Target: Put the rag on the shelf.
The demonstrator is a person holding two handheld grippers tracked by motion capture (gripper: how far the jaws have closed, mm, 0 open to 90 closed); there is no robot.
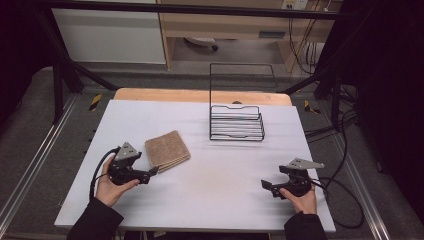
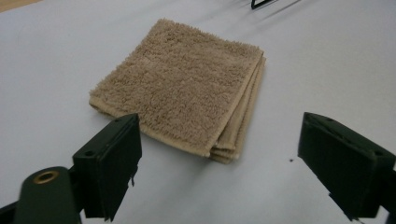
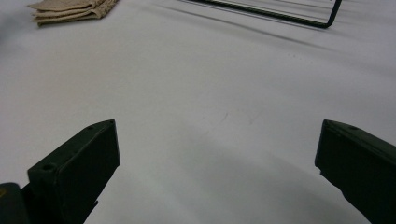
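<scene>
Where the towel (image 2: 182,84) lies folded, layers show.

Folded towel (image 1: 167,150) on table (image 1: 210,200), left of wire rack (image 1: 236,122)

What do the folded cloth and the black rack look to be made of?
Folded cloth: terry towelling, tan, probably cotton; looped fuzzy pile and stitched hems show at the stacked edges. Black rack: thin metal wire, likely coated or painted matte black; slim straight rods with open gaps between them.
</scene>
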